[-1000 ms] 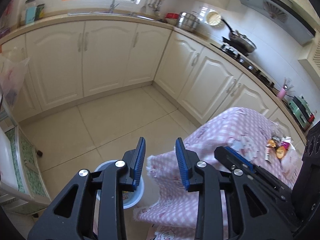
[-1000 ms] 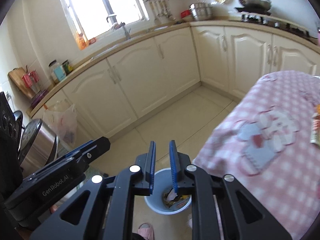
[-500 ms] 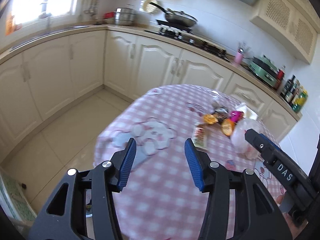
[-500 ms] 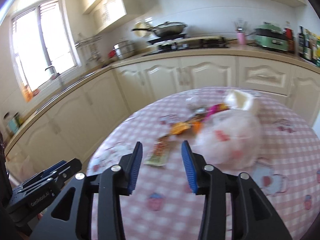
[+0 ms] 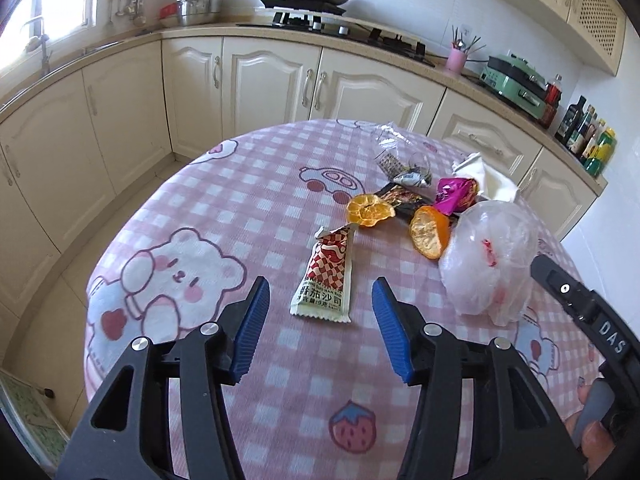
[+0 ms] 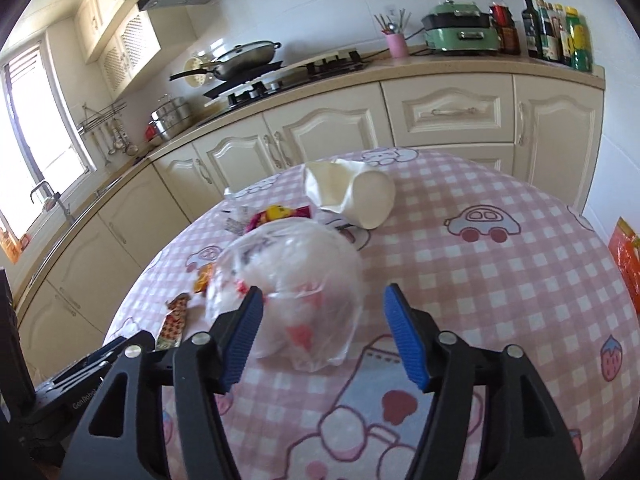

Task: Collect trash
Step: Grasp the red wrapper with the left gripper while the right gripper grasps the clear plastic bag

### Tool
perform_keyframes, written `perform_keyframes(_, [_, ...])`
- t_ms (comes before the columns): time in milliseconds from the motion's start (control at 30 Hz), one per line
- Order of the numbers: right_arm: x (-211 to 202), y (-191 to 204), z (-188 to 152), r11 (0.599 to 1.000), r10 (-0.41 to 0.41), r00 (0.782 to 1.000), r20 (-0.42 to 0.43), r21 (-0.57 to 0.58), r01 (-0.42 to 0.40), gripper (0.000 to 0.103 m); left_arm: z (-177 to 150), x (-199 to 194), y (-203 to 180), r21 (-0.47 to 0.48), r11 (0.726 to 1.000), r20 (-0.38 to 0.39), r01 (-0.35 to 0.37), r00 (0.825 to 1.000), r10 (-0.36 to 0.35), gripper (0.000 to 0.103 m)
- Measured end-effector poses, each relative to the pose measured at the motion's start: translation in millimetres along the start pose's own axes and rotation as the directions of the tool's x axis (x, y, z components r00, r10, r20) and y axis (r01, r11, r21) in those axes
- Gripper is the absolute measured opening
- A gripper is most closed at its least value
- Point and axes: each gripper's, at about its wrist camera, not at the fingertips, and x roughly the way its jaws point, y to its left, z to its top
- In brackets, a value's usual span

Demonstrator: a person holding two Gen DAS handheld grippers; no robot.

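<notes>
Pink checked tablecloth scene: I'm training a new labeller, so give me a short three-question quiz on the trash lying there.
1. True or false: the left claw holds the red-and-white checked sauce sachet.
2. What lies straight ahead of the right claw: A crumpled clear plastic bag; B orange peel?
3. How many orange peel pieces show in the left wrist view?

Key: 1 false; 2 A; 3 two.

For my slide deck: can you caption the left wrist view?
Open left claw poised over a red-checked snack wrapper on the pink gingham tablecloth, orange peels and a crumpled plastic bag beyond.
</notes>
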Motion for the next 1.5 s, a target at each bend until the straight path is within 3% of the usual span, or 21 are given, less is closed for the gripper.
perform_keyframes(233, [29,-20,8,0.994,0.059,0.996,-0.072,0.099,-0.051,0.066,4,26,-2,0.004,1.000,-0.049,-0.009,0.999,0.010,0.051])
perform_keyframes(267, [32,-21,7,0.992,0.077,0.994,-0.084,0.111,-0.067,0.066,5,26,-2,0.000,1.000,-0.046,-0.008,0.999,0.008,0.047])
perform_keyframes(367, [40,-21,8,0.984,0.138,0.984,-0.112,0.128,-0.124,0.066,6,29,-1,0.000,1.000,-0.056,0.000,0.998,0.000,0.016])
perform_keyframes(400, [41,-20,8,0.983,0.144,0.983,-0.114,0.129,-0.129,0.065,6,29,-1,-0.002,1.000,-0.055,0.007,0.998,-0.008,0.012])
perform_keyframes(467, [42,-16,8,0.978,0.186,0.976,-0.118,0.117,-0.172,0.033,7,27,-1,0.002,1.000,-0.048,0.024,0.999,-0.024,0.008])
perform_keyframes(567, [38,-9,8,0.980,0.189,0.976,-0.108,0.082,-0.181,0.023,4,18,-2,0.000,0.999,-0.029,0.034,0.999,-0.034,0.004])
perform_keyframes(633, [30,-2,7,0.985,0.167,0.982,-0.084,0.048,-0.164,0.009,2,9,-1,0.000,0.999,-0.013,0.048,0.999,-0.048,0.004])
perform_keyframes(700, [20,4,5,0.987,0.159,0.986,-0.057,0.029,-0.158,0.004,1,0,2,-0.005,0.998,0.002,0.060,0.998,-0.060,0.003])
perform_keyframes(867, [-7,20,7,0.985,0.173,0.985,-0.013,-0.013,-0.173,0.003,0,-34,17,-0.046,0.994,0.060,0.095,0.994,-0.092,0.003])
perform_keyframes(1167, [-48,65,3,0.967,0.236,0.972,0.014,-0.099,-0.233,0.002,-5,-92,48,-0.087,0.993,0.146,0.085,0.987,-0.071,0.003])
perform_keyframes(1500, [-74,159,-20,0.905,0.366,0.930,-0.030,-0.219,-0.364,0.002,-25,-138,109,-0.176,0.983,0.205,0.048,0.979,-0.011,0.003])
